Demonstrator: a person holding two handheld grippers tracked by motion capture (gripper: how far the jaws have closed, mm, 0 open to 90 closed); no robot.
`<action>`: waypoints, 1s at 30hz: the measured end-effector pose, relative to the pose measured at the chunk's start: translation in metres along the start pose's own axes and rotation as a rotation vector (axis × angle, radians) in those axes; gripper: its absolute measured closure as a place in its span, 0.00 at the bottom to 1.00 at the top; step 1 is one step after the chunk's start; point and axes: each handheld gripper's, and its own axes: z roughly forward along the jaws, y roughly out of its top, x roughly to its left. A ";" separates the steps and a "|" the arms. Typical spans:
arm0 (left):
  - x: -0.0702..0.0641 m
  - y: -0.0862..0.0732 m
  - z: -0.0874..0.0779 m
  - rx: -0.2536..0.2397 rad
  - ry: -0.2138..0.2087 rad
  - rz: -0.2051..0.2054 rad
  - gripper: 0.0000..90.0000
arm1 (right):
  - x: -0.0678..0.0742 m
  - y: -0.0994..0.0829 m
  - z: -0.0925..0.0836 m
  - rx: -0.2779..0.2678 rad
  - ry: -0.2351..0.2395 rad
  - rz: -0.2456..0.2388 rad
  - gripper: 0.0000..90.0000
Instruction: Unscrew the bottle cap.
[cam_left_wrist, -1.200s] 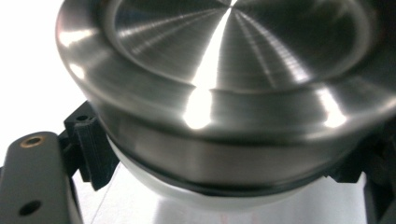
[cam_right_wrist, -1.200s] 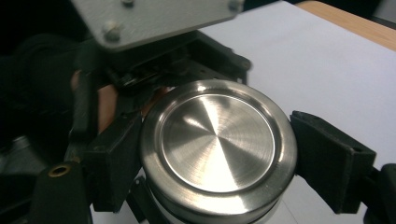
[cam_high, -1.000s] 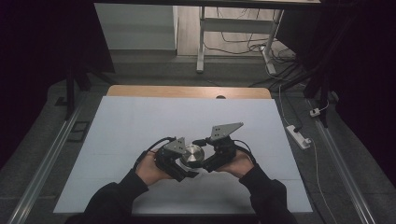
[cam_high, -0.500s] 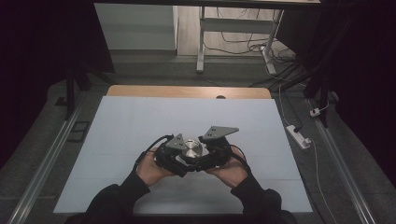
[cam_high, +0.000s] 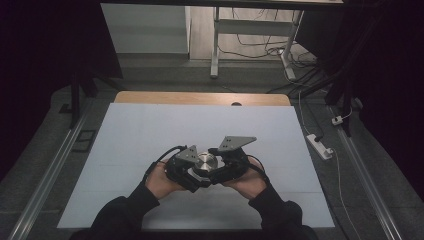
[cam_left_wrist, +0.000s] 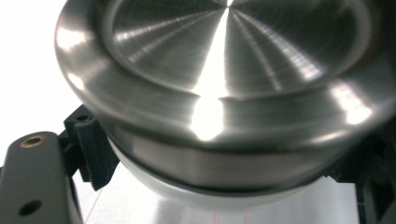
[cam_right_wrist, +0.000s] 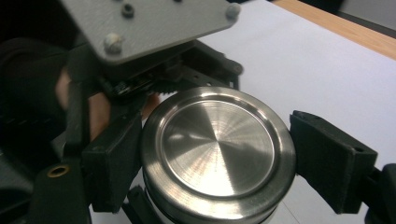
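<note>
Round brushed-steel lidded container (cam_high: 205, 162) sits low over white desk (cam_high: 150, 130), between both grippers. Left gripper (cam_high: 192, 175) jaws clamp body; right gripper (cam_high: 215, 172) jaws just closing onto lid (likely for unscrewing).

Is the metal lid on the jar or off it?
On. The metal lid sits flat on top of the white jar, with no gap showing at the rim, while both grippers clamp around it.
</note>
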 end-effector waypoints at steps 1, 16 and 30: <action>-0.001 0.000 0.000 0.001 -0.013 0.011 0.17 | -0.002 -0.001 -0.001 -0.005 0.032 -0.019 0.22; 0.000 0.001 -0.003 -0.006 0.078 -0.044 0.17 | 0.000 0.005 -0.018 0.008 -0.050 0.015 0.06; 0.000 0.001 -0.001 0.000 0.101 -0.066 0.17 | 0.018 0.003 0.006 -0.019 -0.210 0.084 0.22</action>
